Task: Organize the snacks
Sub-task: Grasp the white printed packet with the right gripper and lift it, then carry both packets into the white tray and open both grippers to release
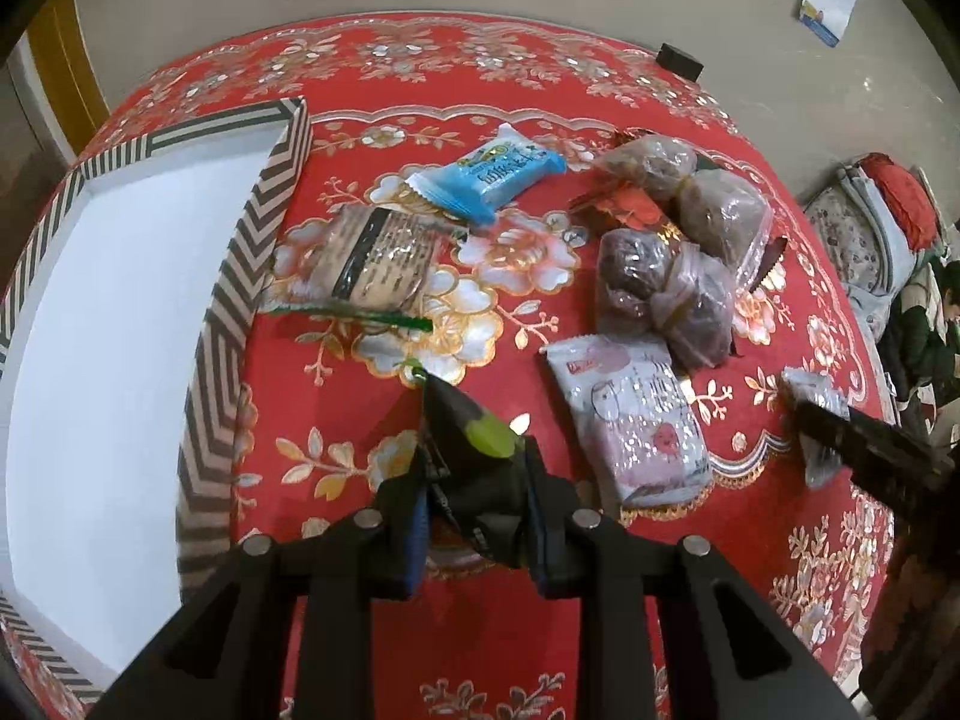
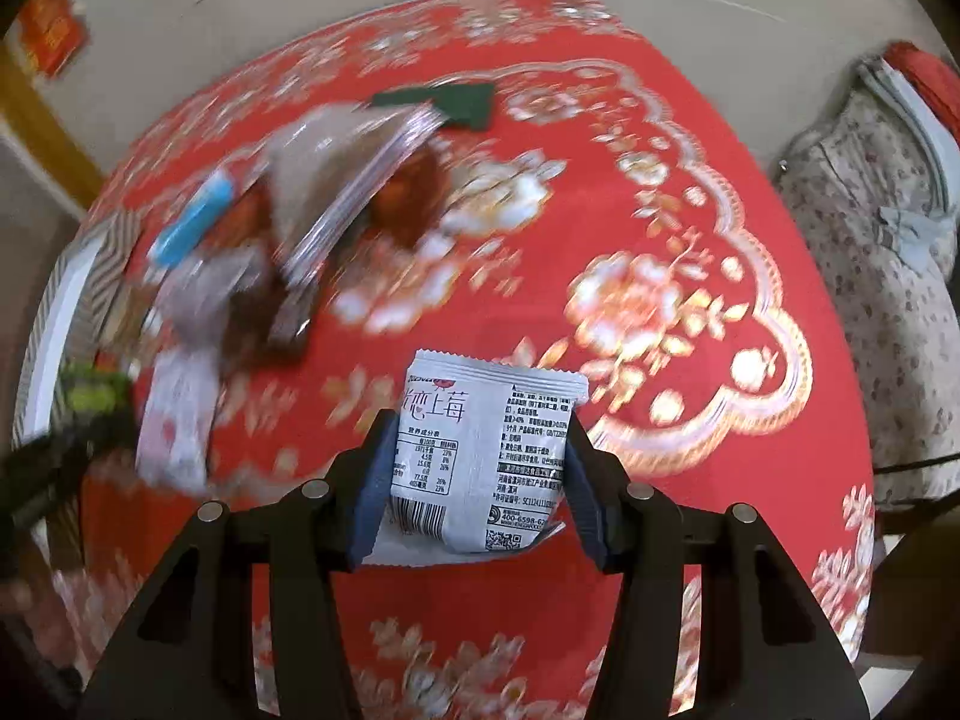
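Snacks | white packet (image 2: 480, 450) clamped in right tongs (image 2: 477, 468) | dark packet (image 1: 474, 468) pinched in left tongs (image 1: 474, 504) | slip risked: glossy wrappers, box (image 1: 120, 300) not yet reached

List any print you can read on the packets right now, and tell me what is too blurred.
"上莓": white packet in the right hand-held gripper.
"400-6598-62", cut off: same packet, near the bottom.
Nutrition table and fine print there: too small.
Blue packet: white characters, unreadable.
Brown packet and pink packet: print unreadable.

tablecloth (image 1: 372, 78): red, floral | box (image 1: 240, 276): chevron stripes | packet (image 1: 486, 171): blue
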A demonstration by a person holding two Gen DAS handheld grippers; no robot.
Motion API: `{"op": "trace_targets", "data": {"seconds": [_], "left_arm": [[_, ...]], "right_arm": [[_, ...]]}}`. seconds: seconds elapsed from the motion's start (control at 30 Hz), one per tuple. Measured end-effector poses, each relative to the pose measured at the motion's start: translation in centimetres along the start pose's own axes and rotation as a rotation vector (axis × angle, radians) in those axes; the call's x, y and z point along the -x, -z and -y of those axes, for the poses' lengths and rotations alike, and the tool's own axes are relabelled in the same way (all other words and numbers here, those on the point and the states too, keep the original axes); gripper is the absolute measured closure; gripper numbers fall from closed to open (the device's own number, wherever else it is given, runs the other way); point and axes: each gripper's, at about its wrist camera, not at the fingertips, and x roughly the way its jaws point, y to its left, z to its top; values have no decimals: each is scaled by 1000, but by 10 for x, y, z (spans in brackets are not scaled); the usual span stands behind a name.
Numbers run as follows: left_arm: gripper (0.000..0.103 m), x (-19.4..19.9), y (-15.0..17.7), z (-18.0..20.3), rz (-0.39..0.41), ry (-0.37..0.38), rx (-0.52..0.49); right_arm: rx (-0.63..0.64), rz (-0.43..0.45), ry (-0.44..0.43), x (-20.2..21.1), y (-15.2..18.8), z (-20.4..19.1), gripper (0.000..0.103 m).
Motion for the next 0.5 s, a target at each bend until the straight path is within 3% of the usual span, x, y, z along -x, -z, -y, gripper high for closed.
{"op": "trace_targets", "data": {"seconds": [0.5], "left_arm": [[75, 17, 6, 0, 30, 23, -17]], "right_arm": [[28, 36, 2, 25, 17, -19, 51]]}}
